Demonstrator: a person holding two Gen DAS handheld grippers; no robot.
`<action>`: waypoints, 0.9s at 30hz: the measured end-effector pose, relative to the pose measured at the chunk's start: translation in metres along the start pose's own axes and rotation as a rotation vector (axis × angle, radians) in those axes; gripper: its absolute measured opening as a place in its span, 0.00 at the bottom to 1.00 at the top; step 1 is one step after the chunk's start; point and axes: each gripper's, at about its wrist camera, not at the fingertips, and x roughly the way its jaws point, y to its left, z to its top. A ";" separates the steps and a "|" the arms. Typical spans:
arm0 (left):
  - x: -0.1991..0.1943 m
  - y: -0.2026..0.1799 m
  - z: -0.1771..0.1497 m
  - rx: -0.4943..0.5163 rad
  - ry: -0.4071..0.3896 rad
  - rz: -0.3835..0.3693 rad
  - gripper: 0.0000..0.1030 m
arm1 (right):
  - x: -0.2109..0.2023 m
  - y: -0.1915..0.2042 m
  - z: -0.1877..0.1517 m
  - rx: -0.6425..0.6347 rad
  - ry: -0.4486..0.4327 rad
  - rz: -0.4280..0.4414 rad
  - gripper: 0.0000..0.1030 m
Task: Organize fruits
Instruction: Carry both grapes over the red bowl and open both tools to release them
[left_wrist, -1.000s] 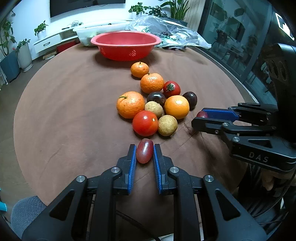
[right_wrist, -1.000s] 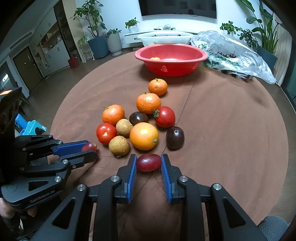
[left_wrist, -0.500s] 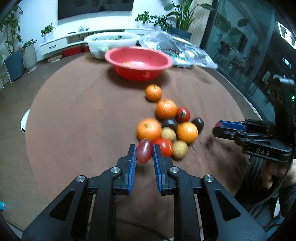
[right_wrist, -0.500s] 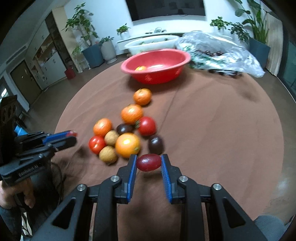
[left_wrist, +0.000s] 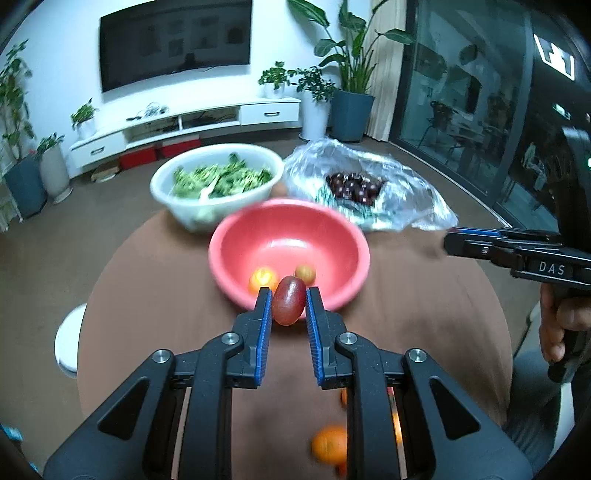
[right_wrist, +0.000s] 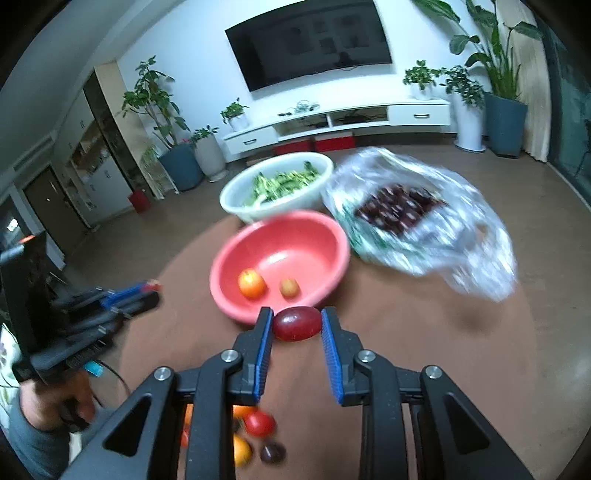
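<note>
My left gripper (left_wrist: 289, 305) is shut on a dark red oval fruit (left_wrist: 289, 301), held in the air at the near rim of the red bowl (left_wrist: 328, 227). My right gripper (right_wrist: 296, 324) is shut on a second dark red oval fruit (right_wrist: 296, 324), also just short of the red bowl (right_wrist: 317, 229). Two small orange-yellow fruits (right_wrist: 252, 283) lie inside the bowl. The loose fruit pile (right_wrist: 258, 422) lies below and behind my fingers on the brown round table (right_wrist: 424, 332). The right gripper shows in the left wrist view (left_wrist: 448, 240).
A white bowl of green vegetables (left_wrist: 218, 181) stands behind the red bowl. A clear plastic bag of dark fruits (left_wrist: 354, 186) lies at the table's far right. The left gripper shows in the right wrist view (right_wrist: 151, 291). A white stool (left_wrist: 68, 343) stands left of the table.
Both grippers have lifted off the table and moved forward to the red bowl, each carrying its red fruit. The fruit pile has dropped below the fingers.
</note>
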 end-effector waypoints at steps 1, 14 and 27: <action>0.009 -0.001 0.008 0.010 0.005 -0.004 0.16 | 0.008 0.000 0.009 0.004 0.003 0.011 0.28; 0.125 -0.006 0.022 0.038 0.123 -0.016 0.17 | 0.129 0.008 0.049 -0.007 0.160 -0.017 0.28; 0.156 -0.008 0.008 0.069 0.162 0.007 0.17 | 0.177 0.009 0.049 -0.034 0.232 -0.083 0.28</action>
